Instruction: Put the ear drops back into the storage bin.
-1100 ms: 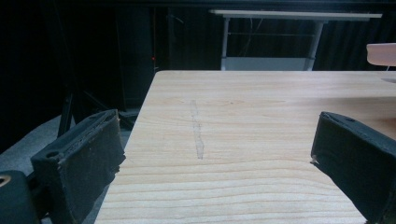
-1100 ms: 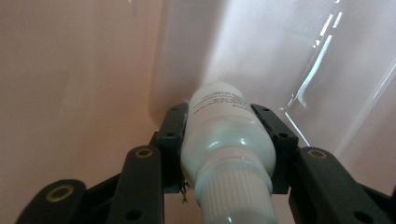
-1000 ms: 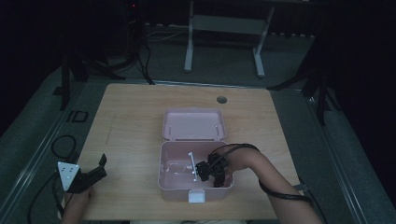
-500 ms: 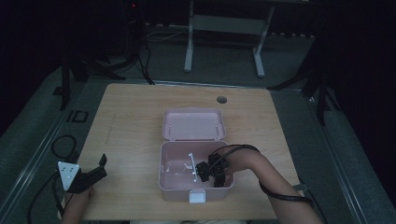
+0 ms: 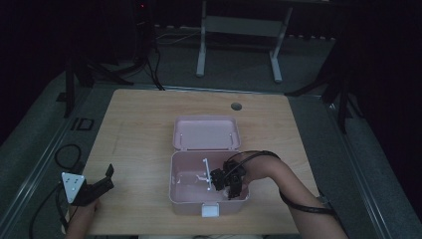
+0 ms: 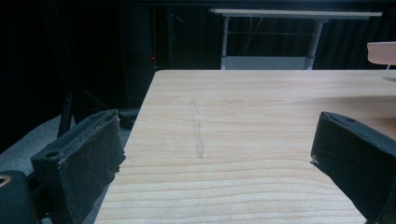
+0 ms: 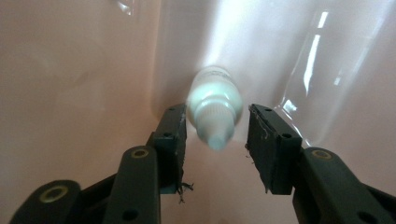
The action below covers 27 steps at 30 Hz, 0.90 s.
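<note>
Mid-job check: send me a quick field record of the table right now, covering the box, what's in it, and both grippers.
container: pink plastic box, lid open and laid back, white latch at front
contents: small white squeeze bottle with a ribbed cap, inside the box
right gripper: down inside the box, jaws either side of the bottle, a gap visible on at least one side
left gripper: open, holding nothing, at the near left part of the light wooden table
bottle contact: cannot tell

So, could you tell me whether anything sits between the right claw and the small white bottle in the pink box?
Nothing visible does. In the right gripper view the white bottle lies between the open jaws of the right claw, cap towards the camera, inside the pink box, with a gap on its right side.
</note>
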Tool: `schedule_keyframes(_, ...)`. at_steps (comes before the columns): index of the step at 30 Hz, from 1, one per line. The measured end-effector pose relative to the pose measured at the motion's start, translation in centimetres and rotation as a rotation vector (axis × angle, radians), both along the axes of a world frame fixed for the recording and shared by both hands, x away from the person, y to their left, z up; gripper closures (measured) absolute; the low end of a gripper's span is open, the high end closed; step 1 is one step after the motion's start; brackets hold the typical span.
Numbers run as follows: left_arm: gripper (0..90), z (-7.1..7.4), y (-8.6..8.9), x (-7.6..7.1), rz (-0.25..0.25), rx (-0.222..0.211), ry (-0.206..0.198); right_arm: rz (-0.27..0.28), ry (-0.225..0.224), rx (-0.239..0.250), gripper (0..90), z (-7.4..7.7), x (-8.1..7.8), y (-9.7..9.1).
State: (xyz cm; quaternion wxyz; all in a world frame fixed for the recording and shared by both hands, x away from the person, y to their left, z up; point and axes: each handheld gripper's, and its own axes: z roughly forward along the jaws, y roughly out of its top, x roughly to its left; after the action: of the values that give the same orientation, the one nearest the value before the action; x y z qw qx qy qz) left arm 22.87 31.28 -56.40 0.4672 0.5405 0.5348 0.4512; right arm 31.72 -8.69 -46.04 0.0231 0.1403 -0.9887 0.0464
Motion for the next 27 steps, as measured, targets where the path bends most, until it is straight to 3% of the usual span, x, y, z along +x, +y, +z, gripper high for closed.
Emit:
schedule_keyframes(6, 2.4, 0.0, 0.0, 0.0, 0.0, 0.0, 0.0, -0.011, -0.023, 0.021, 54.1, 1.7, 0.1, -0.2)
schedule_keyframes(7, 2.4, 0.0, 0.0, 0.0, 0.001, 0.0, 0.0, -0.014, -0.04, 0.04, 53.0, 2.7, 0.2, -0.3)
schedule_keyframes(17, 2.4, 0.0, 0.0, 0.0, 0.001, 0.001, 0.001, -0.042, -0.055, 0.122, 46.9, 5.4, 0.2, -1.1)
schedule_keyframes(19, 2.3, 0.0, 0.0, 0.0, 0.002, 0.001, 0.001, -0.072, -0.075, 0.138, 36.7, 6.0, 0.3, -1.5)
schedule_keyframes(24, 2.4, 0.0, 0.0, 0.0, 0.003, 0.0, 0.002, -0.142, -0.086, 0.166, 25.1, 6.7, 0.8, -2.4)
schedule_keyframes(27, 2.4, 0.0, 0.0, 0.0, 0.003, 0.0, 0.002, -0.154, -0.091, 0.17, 17.3, 7.0, 0.9, -3.0)
